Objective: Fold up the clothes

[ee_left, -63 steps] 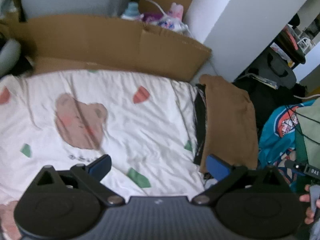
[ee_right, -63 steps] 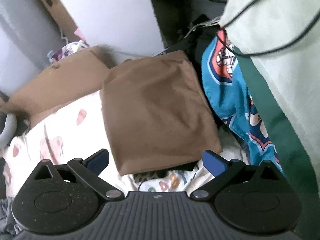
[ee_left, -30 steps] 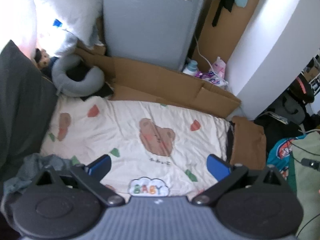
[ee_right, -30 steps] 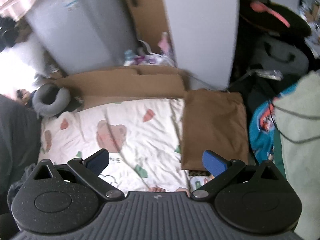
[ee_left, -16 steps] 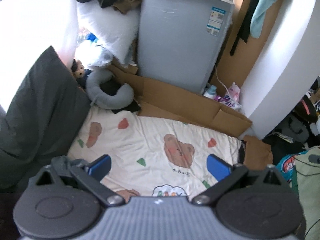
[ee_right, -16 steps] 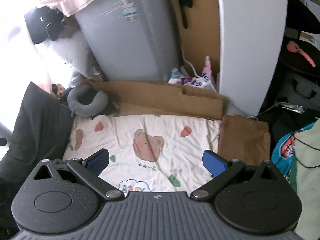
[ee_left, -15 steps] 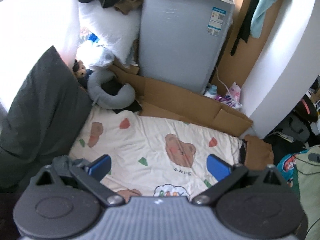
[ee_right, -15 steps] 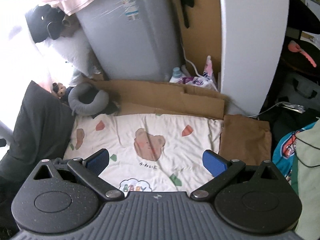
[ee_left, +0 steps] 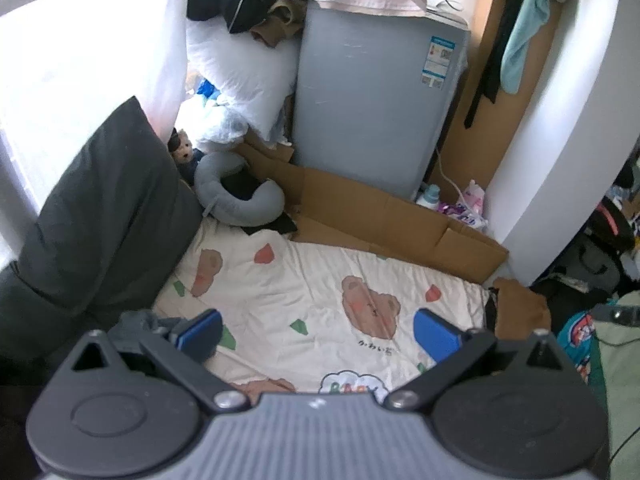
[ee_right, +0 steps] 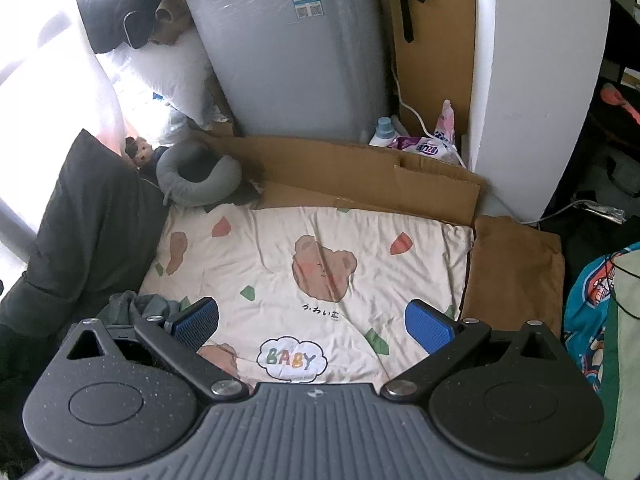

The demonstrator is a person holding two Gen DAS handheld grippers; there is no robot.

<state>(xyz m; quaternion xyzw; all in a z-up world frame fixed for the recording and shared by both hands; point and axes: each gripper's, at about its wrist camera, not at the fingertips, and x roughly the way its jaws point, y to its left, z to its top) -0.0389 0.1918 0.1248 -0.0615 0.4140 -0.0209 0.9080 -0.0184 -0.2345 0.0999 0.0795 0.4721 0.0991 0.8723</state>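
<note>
Folded brown garment [ee_right: 516, 268] lies at right edge of cream bear-print blanket [ee_right: 304, 248]; cardboard sheet [ee_right: 360, 176] far, dark pillow [ee_right: 84, 216] left. Your left gripper [ee_left: 316, 330] and right gripper [ee_right: 312, 320] spread wide, empty, above blanket.

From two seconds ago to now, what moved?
Both grippers, left gripper and right gripper, pulled up and back from the brown folded garment, open and empty. The garment and bear blanket stayed put.

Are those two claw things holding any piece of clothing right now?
No. The left gripper and right gripper are both open and empty above the bear-print blanket.
</note>
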